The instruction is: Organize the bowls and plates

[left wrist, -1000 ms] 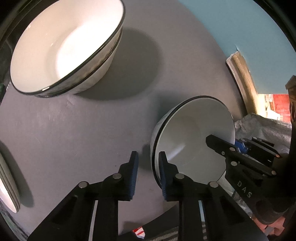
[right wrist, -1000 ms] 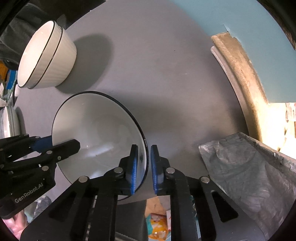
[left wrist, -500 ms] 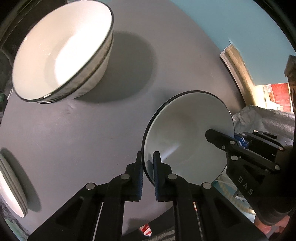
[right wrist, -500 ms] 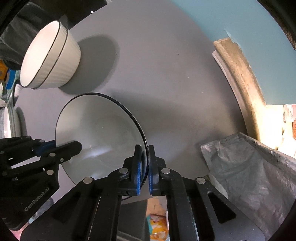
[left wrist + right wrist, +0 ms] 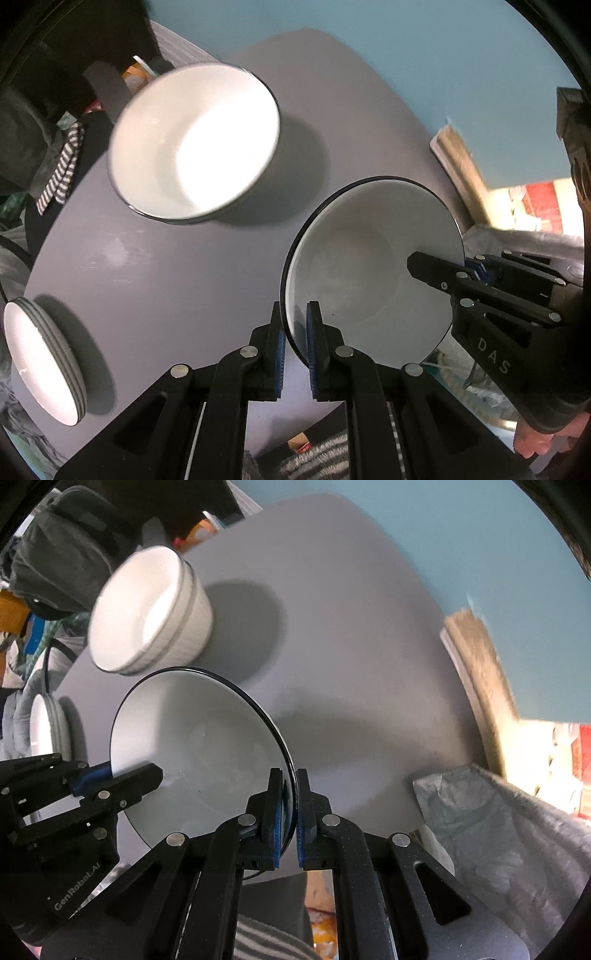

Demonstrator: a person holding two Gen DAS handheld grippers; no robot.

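both grippers risen, pointing down, fingers point(image 5: 314, 343) pinching opposite rims of lifted bowl point(image 5: 369, 266)

You have a round grey table point(image 5: 177, 280) filling the middle of both frames, a teal wall point(image 5: 406, 55) across the top, a crinkled grey plastic bag point(image 5: 491, 834) at lower right, and striped fabric point(image 5: 61, 170) at left.

Both wrist cameras look steeply down, close over the shared grey table point(image 5: 155, 280) and bowl point(image 5: 369, 266).
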